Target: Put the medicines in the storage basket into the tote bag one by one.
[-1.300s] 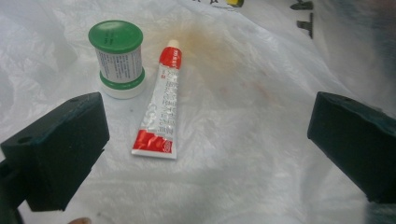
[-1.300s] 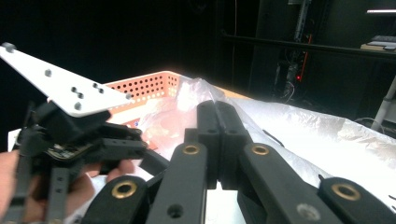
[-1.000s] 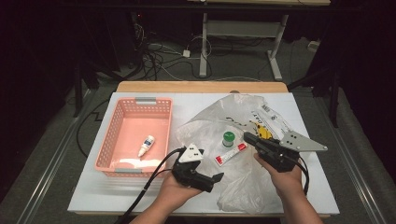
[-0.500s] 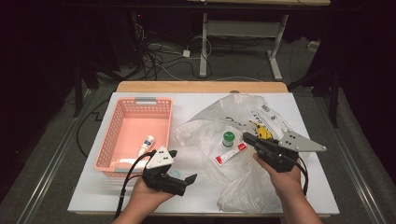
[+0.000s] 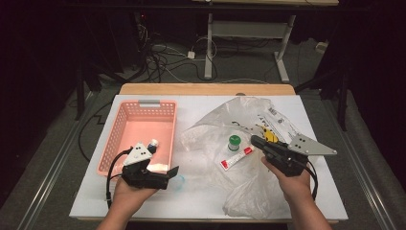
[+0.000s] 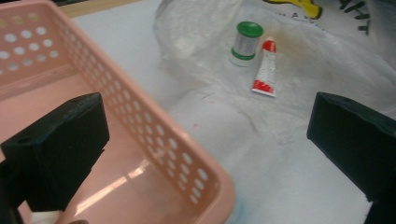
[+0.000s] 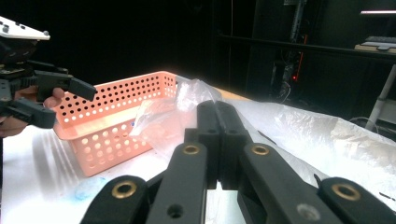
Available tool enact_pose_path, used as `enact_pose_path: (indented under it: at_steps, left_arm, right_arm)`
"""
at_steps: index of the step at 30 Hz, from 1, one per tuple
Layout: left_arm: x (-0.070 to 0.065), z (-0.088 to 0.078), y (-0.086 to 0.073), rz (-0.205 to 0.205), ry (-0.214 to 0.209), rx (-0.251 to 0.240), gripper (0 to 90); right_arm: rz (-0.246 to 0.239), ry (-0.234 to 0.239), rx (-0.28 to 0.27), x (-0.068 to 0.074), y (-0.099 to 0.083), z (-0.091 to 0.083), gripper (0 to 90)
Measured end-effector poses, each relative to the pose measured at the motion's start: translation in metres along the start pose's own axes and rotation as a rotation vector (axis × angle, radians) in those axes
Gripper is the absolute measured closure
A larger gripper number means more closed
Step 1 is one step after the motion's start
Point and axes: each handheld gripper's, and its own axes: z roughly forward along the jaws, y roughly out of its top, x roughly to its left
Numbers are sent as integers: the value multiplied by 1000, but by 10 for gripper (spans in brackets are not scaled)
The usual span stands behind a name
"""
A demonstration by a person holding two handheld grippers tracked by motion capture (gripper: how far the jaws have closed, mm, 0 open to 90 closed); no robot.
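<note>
The left gripper [image 5: 172, 172], jaws spread wide and empty, hovers at the near corner of the perforated pink plastic basket [image 6: 154, 135], which already holds a small white bottle [image 5: 152, 143] — swinging back carelessly could clip its rim. The right gripper [image 5: 256, 141], jaws pressed together on nothing, rests over the crinkled clear plastic bag [image 5: 249, 191], just beside the red-and-white tube [image 5: 236, 158] and green-capped little jar [image 5: 233, 143] lying on it — the slippery film could bunch or drag, rolling both away.

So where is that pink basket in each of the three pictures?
High view: pink basket sits left of centre on the table.
Left gripper view: it covers the left side, with its near corner at bottom centre.
Right gripper view: left of centre.
Shared landmark: the clear plastic bag beside it.
</note>
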Motion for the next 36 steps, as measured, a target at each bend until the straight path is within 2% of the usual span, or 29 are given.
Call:
enact_pose_path:
  at_steps: [7,18,25,28,32,36]
  left_arm:
    - [15,-5,-3,-7,54,29,0]
    - [45,-22,-10,-73,126,5,0]
    - [59,-28,-14,-117,140,-26,0]
    - [59,-26,-14,-118,149,-33,0]
    - [60,-21,-8,-108,150,-7,0]
    - [62,-22,-1,-140,145,-52,0]
  right_arm:
    - [2,-6,-3,-1,0,-2,900]
    - [-2,-3,3,-1,-2,0,900]
    - [-1,-13,6,-1,-1,0,900]
    - [3,-15,1,-1,-1,-1,900]
    - [-1,-16,-2,-1,0,-2,900]
    - [-1,-10,-5,0,0,-2,900]
